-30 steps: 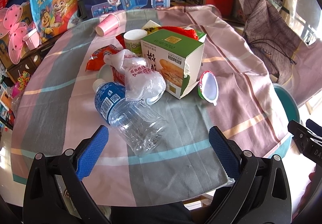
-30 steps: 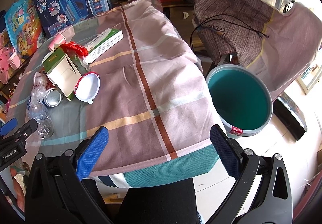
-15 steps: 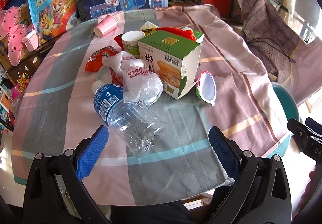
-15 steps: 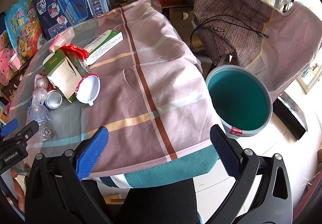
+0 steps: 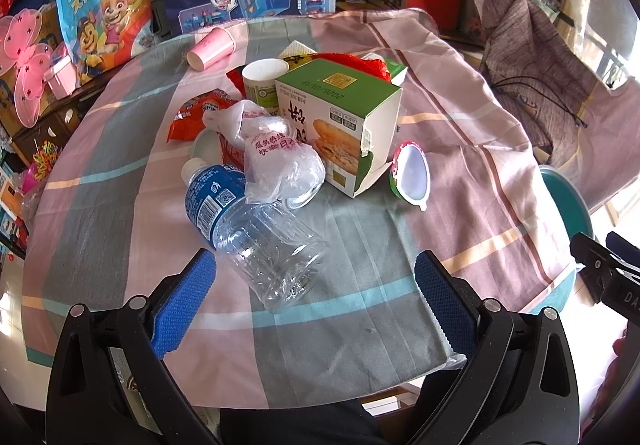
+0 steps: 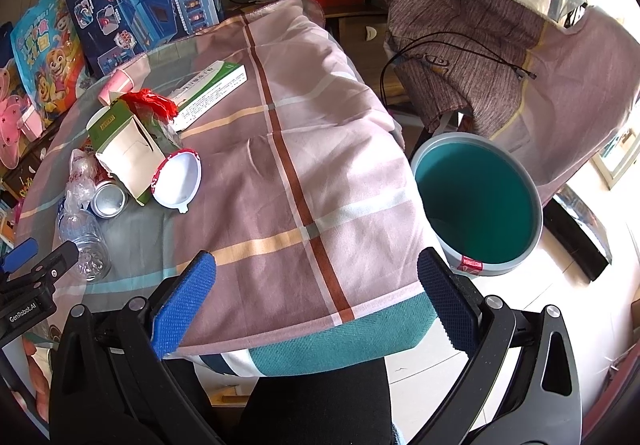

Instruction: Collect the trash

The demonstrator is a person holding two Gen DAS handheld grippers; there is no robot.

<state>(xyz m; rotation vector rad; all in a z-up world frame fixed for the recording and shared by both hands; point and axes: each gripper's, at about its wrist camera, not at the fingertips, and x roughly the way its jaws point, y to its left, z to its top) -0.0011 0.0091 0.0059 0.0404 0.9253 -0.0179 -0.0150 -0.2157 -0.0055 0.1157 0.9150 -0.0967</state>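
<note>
A clear crushed plastic water bottle point(image 5: 244, 229) lies on the checked tablecloth point(image 5: 360, 309) just ahead of the empty, spread left gripper point(image 5: 316, 281), cap pointing away-left; the right gripper point(image 6: 316, 285), also spread, hangs farther off

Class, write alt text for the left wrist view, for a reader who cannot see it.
The open left gripper hovers above a clear plastic bottle lying on its side on a checked tablecloth. Behind the bottle sit a crumpled plastic bag, a green food box and a pink paper cup.
</note>
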